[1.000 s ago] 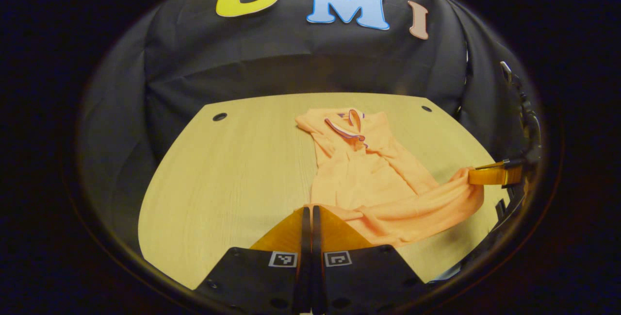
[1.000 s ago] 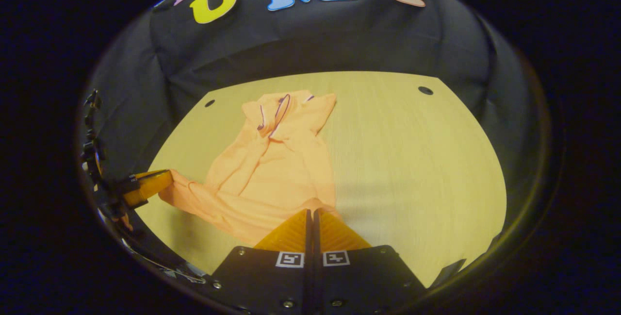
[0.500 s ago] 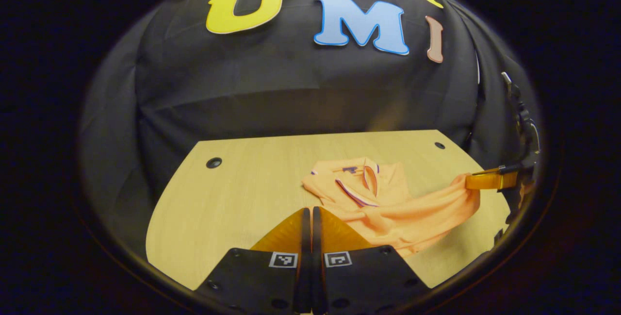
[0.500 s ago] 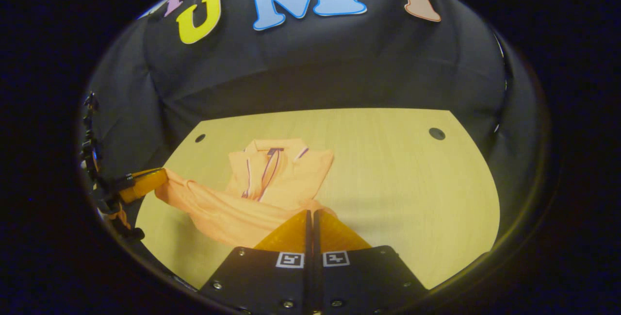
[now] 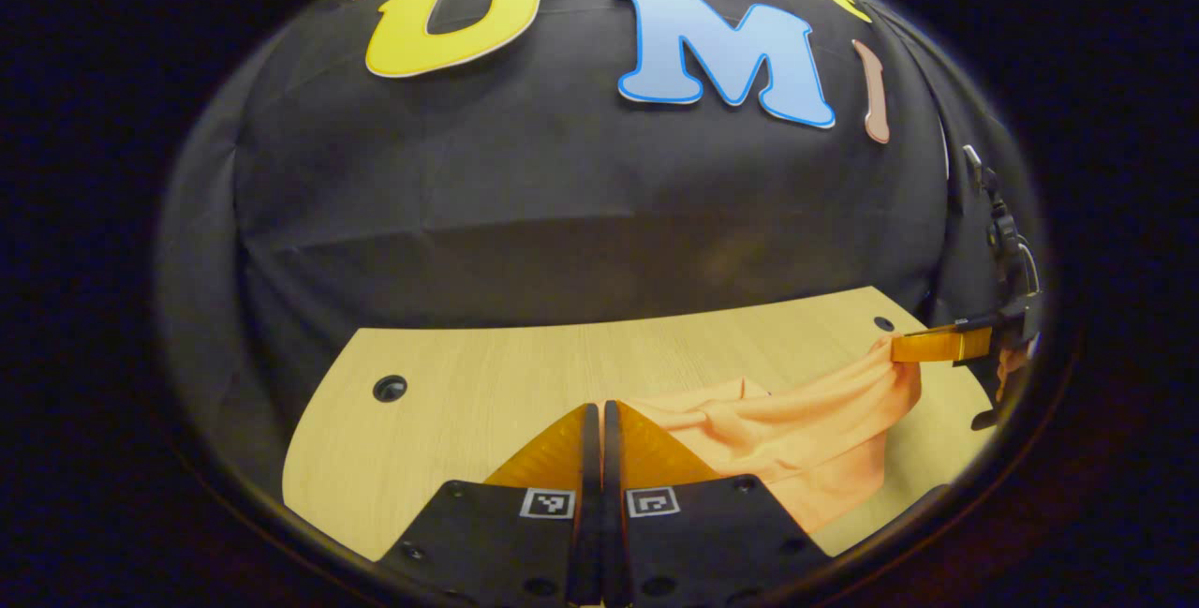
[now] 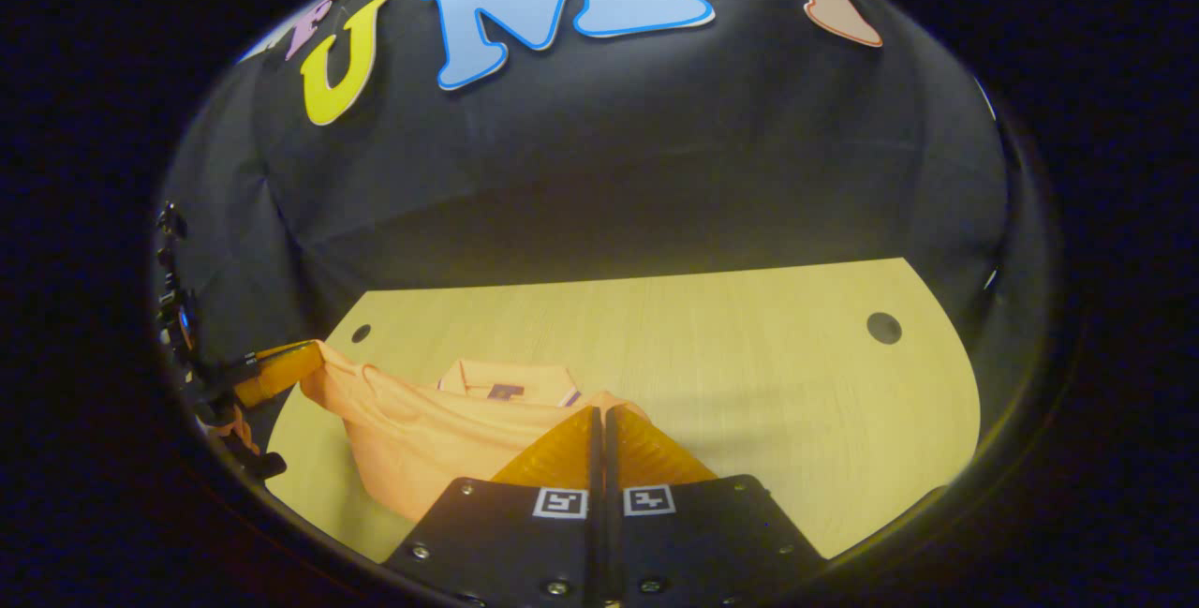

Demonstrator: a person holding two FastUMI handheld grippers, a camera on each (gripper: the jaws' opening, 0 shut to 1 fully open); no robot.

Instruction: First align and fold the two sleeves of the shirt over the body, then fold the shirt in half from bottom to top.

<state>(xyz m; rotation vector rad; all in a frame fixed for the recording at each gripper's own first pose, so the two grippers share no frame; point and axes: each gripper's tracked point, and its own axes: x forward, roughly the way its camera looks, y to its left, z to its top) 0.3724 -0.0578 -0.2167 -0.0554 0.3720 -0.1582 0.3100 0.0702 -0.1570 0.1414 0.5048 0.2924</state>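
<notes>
Starting at the left of the left gripper view, the wooden table ran bare toward the black cloth wall, with a dark round hole set in the top near its left corner. At the bottom centre the left gripper had its two fingers pressed flat together, and the lower edge of the orange shirt came out from between their tips. From there the cloth ran off to the right, raised off the table in a slack, sagging band. At the far right the right gripper pinched the other end of that edge, with a second hole in the table just behind it.

In the right gripper view the left gripper stood at the far left, nipped on a corner of the shirt near a small hole. The cloth hung between that point and the centre. Behind the lifted edge the collar lay on the table, its trim just showing. At bottom centre the right gripper was clamped tight, with the shirt's edge caught at its tips. To the right the tabletop lay plain, with another hole near the far right corner.
</notes>
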